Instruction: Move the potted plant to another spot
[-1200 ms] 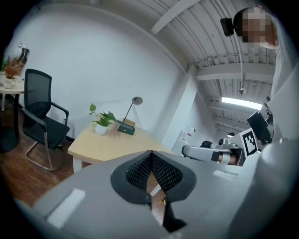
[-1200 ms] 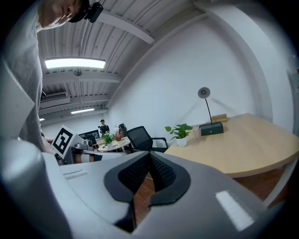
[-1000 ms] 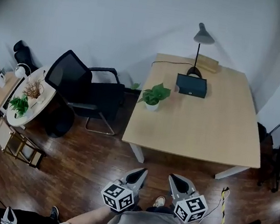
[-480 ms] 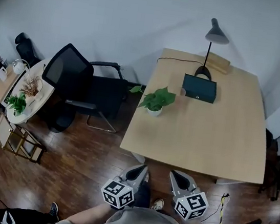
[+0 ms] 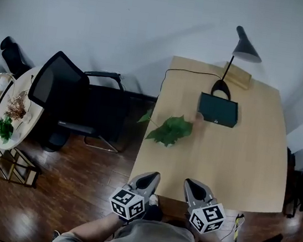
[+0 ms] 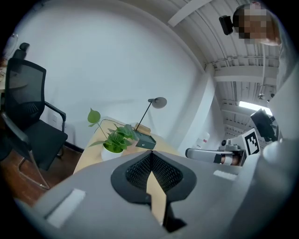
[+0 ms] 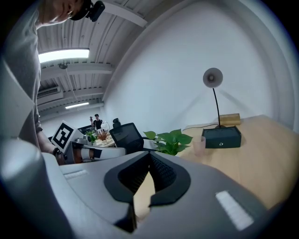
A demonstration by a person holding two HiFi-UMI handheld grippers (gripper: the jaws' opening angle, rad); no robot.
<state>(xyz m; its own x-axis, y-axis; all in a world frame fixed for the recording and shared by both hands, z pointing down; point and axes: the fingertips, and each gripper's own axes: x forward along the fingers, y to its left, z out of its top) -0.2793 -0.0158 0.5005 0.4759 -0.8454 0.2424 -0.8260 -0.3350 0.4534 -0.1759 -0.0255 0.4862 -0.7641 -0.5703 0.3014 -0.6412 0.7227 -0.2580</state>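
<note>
The potted plant, green leaves in a white pot, stands near the left edge of the light wooden table. It shows ahead in the left gripper view and in the right gripper view. Both grippers hover side by side at the table's near edge, well short of the plant. My left gripper is shut and empty, its tips meeting. My right gripper is also shut on nothing.
Behind the plant on the table are a dark box, a small translucent cup, a desk lamp and a wooden block. A black office chair stands left of the table. A round white table sits farther left.
Both grippers and the head have come forward to the table: its near edge, once well ahead, now lies just under the gripper tips. The plant looks closer. Both grippers stay shut.
</note>
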